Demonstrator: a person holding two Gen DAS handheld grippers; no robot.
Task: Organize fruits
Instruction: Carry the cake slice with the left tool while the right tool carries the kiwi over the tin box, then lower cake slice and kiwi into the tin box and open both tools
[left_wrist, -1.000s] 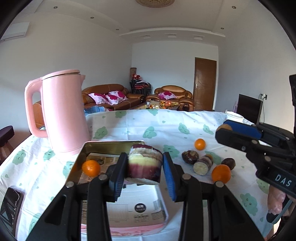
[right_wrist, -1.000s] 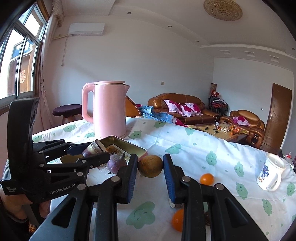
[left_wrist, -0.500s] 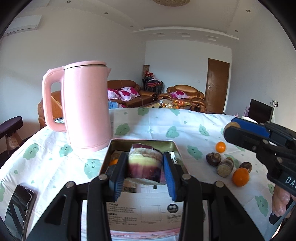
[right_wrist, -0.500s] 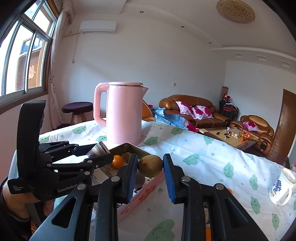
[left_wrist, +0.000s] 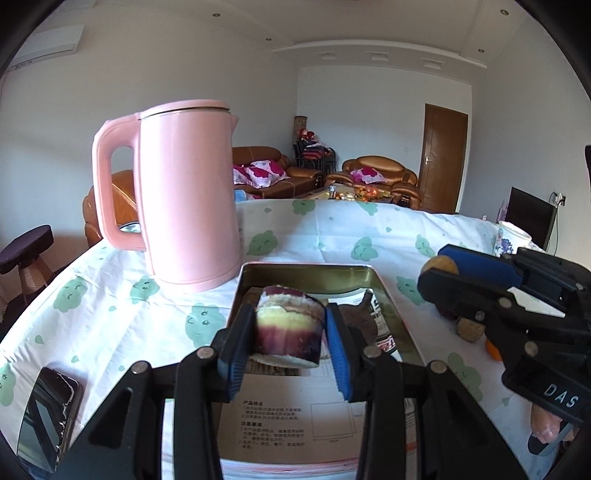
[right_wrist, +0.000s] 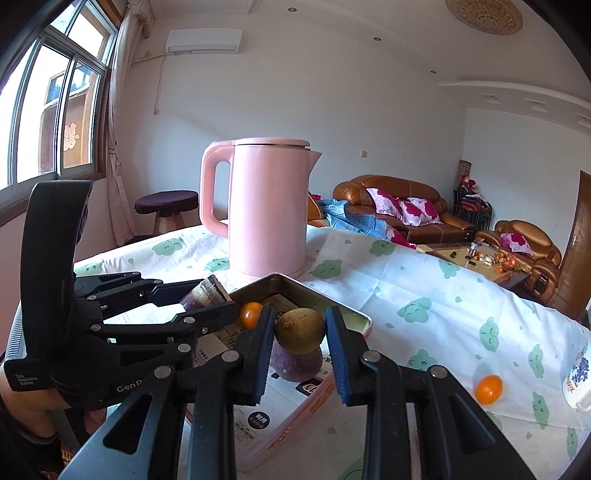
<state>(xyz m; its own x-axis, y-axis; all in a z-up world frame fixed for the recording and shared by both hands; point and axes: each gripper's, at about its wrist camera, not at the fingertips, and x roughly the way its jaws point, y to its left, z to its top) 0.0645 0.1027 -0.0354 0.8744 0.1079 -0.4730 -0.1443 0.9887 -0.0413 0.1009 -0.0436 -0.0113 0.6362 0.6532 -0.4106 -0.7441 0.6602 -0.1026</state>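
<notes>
Left gripper (left_wrist: 290, 341): I have its pads clamped on a short purple cane piece (left_wrist: 287, 334), cut end up so the flat sides take the squeeze; it hangs over the near part of the tin.
Right gripper (right_wrist: 300, 341): closed on a round brown fruit (right_wrist: 300, 329), pinched across its middle so it cannot roll out; I hold it above the tin too.
Tin tray (right_wrist: 360, 315): it is my collecting spot, so both loads hang over it; a purple tuber (right_wrist: 297, 362) and a small orange (right_wrist: 251, 314) lie inside.
Loose orange (right_wrist: 488, 388): it lies on the cloth, well apart from the tin, not yet gathered.
Pink kettle (left_wrist: 184, 195): it stands just behind the tin, so I judge a low, short drop safest.
</notes>
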